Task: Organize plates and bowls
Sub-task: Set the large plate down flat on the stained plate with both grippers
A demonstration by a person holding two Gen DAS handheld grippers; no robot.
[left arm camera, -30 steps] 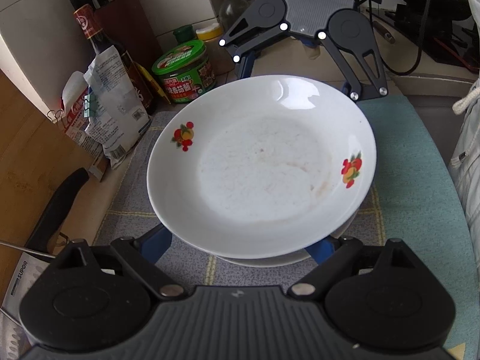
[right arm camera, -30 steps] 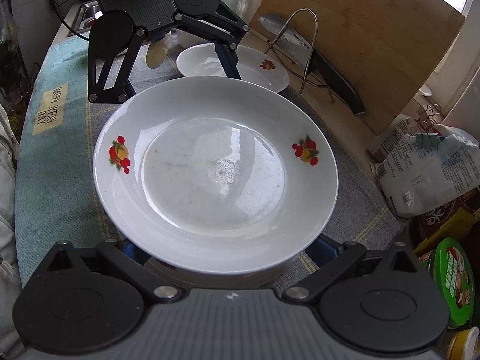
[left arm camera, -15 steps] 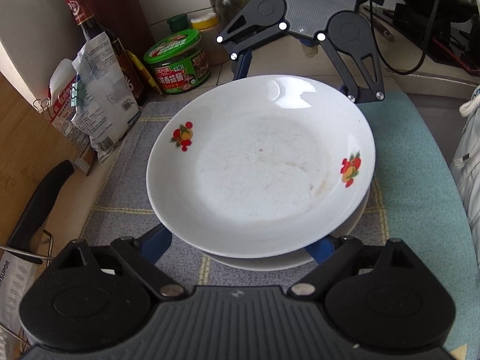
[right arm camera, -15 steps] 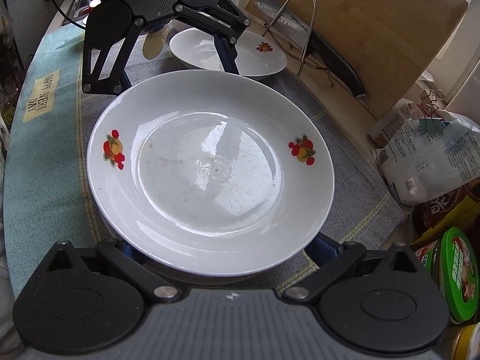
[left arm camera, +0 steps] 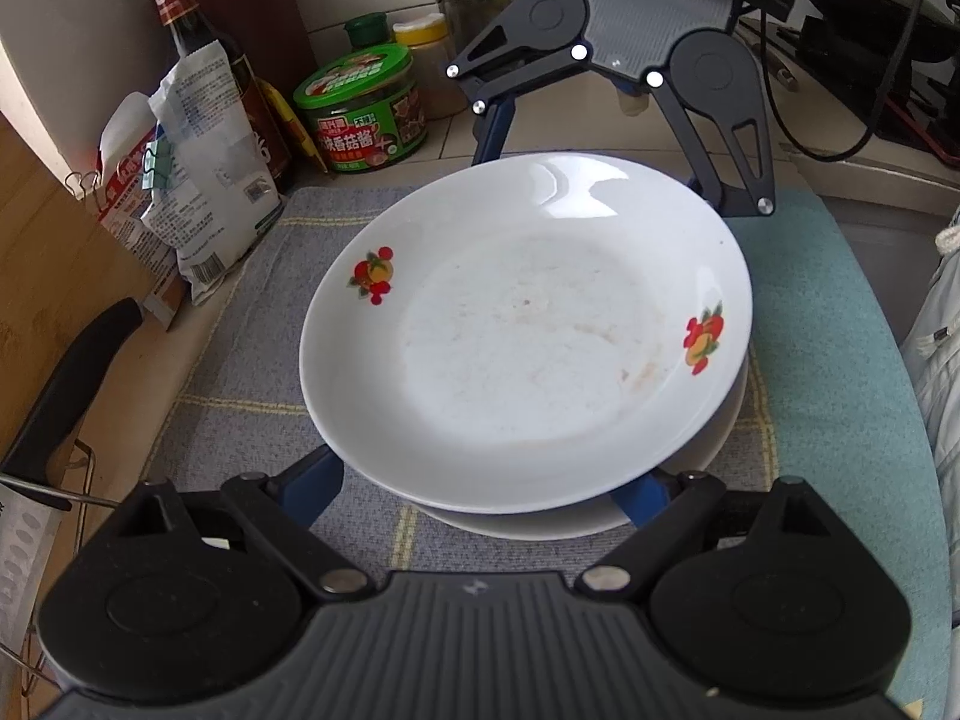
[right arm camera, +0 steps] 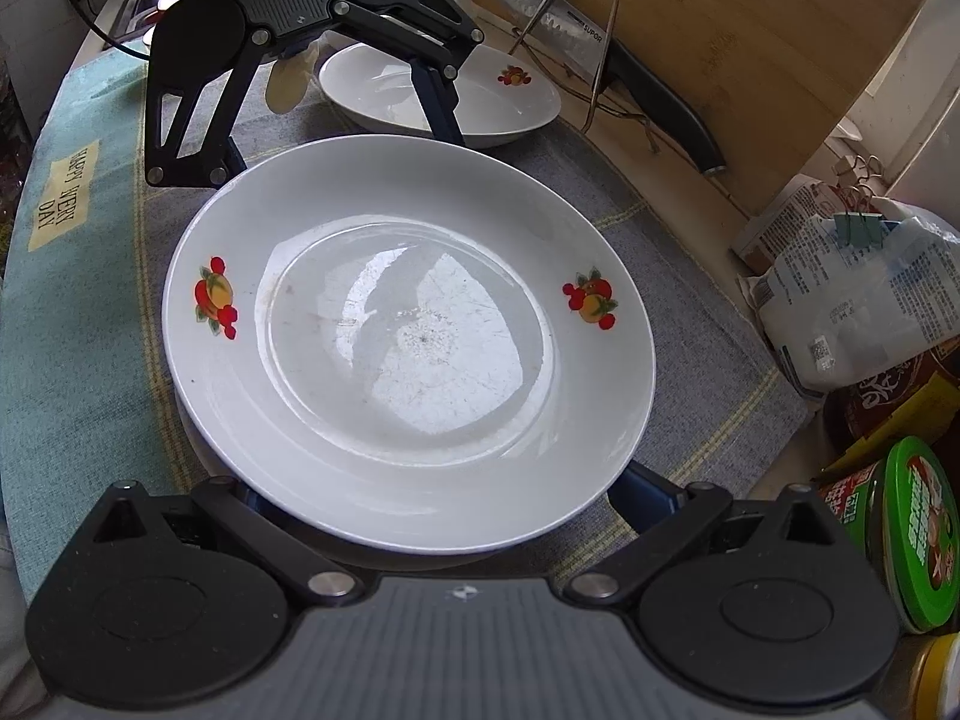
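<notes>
A white plate with red fruit prints [left arm camera: 522,330] [right arm camera: 408,336] sits just above a second white plate [left arm camera: 540,525], whose rim peeks out below it. My left gripper [left arm camera: 480,483] [right arm camera: 336,138] and right gripper [right arm camera: 450,498] [left arm camera: 600,162] face each other across it. Both stand open and wide, their blue fingers [left arm camera: 318,480] [right arm camera: 642,486] reaching under opposite rims, tips hidden. Whether the top plate rests on the fingers or on the lower plate I cannot tell. A third fruit-print plate [right arm camera: 480,96] lies on the mat beyond my left gripper.
A grey checked mat [left arm camera: 258,324] and a teal towel [left arm camera: 840,360] cover the counter. A green-lidded jar [left arm camera: 360,114], sauce bottle [left arm camera: 180,18] and clipped bags [left arm camera: 204,180] crowd one side. A knife in a wire rack [right arm camera: 648,96] leans by a wooden board [right arm camera: 750,30].
Both views have tipped up a little, so more of the counter behind shows, including the third plate. The top plate and both grippers keep their places relative to each other.
</notes>
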